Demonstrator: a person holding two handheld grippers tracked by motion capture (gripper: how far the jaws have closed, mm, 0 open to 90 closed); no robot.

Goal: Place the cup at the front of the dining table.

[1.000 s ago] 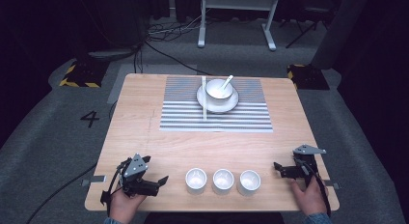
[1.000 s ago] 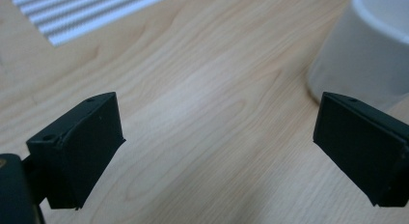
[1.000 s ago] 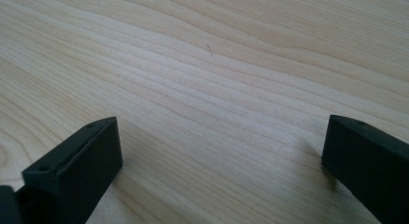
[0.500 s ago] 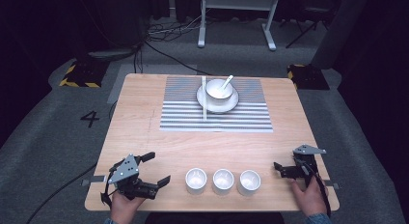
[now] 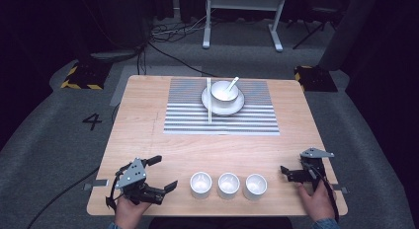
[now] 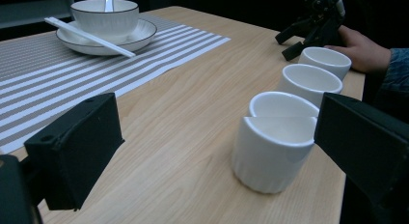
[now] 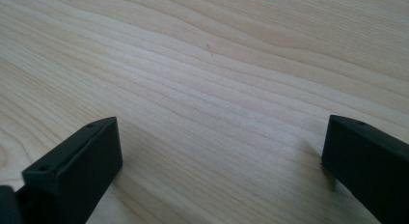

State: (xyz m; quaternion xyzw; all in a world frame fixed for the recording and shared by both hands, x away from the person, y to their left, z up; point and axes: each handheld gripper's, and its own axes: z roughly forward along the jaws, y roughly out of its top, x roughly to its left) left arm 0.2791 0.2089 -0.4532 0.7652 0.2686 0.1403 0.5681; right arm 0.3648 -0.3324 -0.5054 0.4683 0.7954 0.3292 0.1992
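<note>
Three white cups (image 5: 228, 185), plain and empty, stand in a row.

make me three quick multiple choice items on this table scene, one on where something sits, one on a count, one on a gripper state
1. Where does the black-rimmed white ceramic bowl with its white spoon sit?
A. on a white plate on the grey striped placemat
B. on bare wood beside the cups
C. on the floor

2. How many small white ceramic cups stand in the row near the person?
A. two
B. three
C. five

3. How is the left gripper?
A. shut on a cup
B. shut on the chopsticks
C. open, holding nothing

Answers:
1. A: the high view shows the bowl on the white plate, which rests on the grey striped placemat at the far side of the wooden table.
2. B: three cups line up along the near edge.
3. C: its black jaws stand wide apart in the left gripper view, the nearest cup ahead of them, ungripped.
</note>
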